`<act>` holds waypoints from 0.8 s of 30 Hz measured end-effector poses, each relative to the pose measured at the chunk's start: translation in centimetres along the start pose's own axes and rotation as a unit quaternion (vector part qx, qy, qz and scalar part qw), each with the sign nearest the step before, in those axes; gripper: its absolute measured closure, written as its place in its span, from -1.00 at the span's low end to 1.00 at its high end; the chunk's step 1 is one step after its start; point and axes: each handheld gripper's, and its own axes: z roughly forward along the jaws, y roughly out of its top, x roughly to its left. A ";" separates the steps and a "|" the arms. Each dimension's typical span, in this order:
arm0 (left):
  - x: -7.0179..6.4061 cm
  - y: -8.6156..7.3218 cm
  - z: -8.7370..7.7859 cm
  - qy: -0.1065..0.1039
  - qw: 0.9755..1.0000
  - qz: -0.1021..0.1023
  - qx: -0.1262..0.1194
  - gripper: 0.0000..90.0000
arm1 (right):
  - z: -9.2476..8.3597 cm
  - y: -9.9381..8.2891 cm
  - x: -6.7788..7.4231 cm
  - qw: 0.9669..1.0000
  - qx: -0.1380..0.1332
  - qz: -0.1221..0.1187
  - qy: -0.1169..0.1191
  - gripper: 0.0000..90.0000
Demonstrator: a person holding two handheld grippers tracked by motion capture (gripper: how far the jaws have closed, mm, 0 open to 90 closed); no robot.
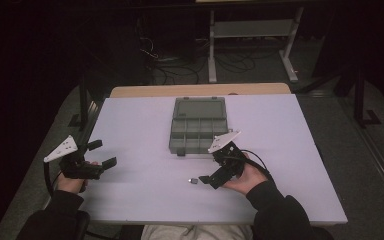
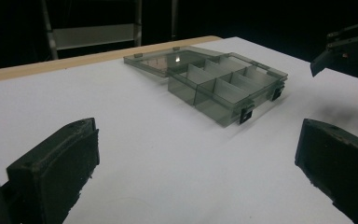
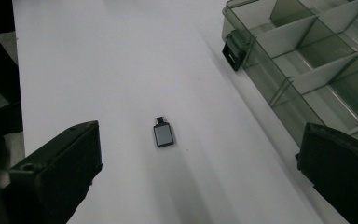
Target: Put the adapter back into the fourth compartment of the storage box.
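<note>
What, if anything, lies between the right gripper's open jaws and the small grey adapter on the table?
Nothing visible. The right gripper is open, aimed at the small grey adapter, with bare white table between them. The compartment box sits off to the side.

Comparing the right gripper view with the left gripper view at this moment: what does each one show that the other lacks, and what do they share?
Right gripper view: a small grey adapter lying flat on the white table, between the right gripper's open jaws and apart from the organiser.

Left gripper view: the organiser's open lid lying flat behind the compartments, a wooden edge beyond the table, and the left gripper, jaws open over bare table.

Both: the clear compartment box with its black latches, standing open.
</note>
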 end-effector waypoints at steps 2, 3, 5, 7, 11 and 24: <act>0.0 0.0 0.0 0.000 1.000 0.001 0.000 -1.00 | 0.2 0.1 0.1 1.000 0.002 -0.003 0.001 -1.00; 0.0 0.0 0.0 0.000 1.000 0.001 0.000 -1.00 | 0.2 0.1 0.1 1.000 0.002 -0.003 0.001 -1.00; 0.0 0.0 0.0 0.000 1.000 0.000 0.000 -1.00 | 0.5 0.2 0.4 1.000 0.012 -0.008 0.004 -1.00; 0.0 0.0 0.0 0.000 1.000 0.001 0.000 -1.00 | 0.6 0.2 0.4 1.000 0.013 -0.009 0.005 -1.00; 0.0 0.0 0.0 0.000 1.000 0.001 0.000 -1.00 | 1.0 0.3 0.6 1.000 0.021 -0.015 0.010 -1.00; 0.0 0.0 0.0 0.000 1.000 0.000 -0.001 -1.00 | 2.5 0.5 1.3 0.998 0.044 -0.028 0.026 -1.00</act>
